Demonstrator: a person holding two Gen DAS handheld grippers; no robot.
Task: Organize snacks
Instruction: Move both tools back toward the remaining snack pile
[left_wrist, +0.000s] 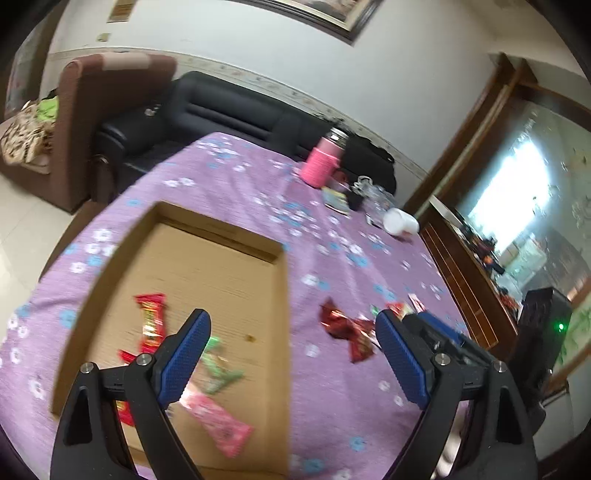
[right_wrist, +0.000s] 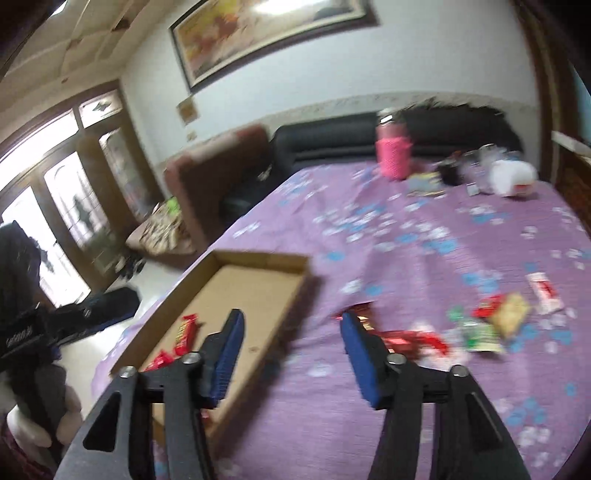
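Left gripper (left_wrist: 293, 345): jaws spread wide, nothing between them, poised above the right wall of the cardboard tray (left_wrist: 282, 332).
Right gripper (right_wrist: 291, 338): also open and empty, hanging between the tray's right edge and the loose snacks.
Bench (left_wrist: 332, 398): covered in a purple flowered cloth; pink bottle (left_wrist: 320, 162) and white cup (left_wrist: 399, 221) well apart at the far end.
Already in tray: red wrapped bar (left_wrist: 152, 319), green packet (left_wrist: 218, 365), pink packet (left_wrist: 218, 424) — lying flat on the cardboard floor.
Left to sort: dark red foil packet (left_wrist: 349, 332) on the cloth just right of the tray; further right a cluster with a yellow packet (right_wrist: 511, 314), a green packet (right_wrist: 476, 334) and a white-and-red sachet (right_wrist: 546, 293).
Handling: probably very light, thin, crinkly wrappers — slippery film, contents likely crushable.
Grip point: best across the middle of a packet's short width, or on a crimped end seal, with a gentle squeeze; cloth underneath may bunch if fingertips dig in.
Picture quality: motion blur, labels unreadable.
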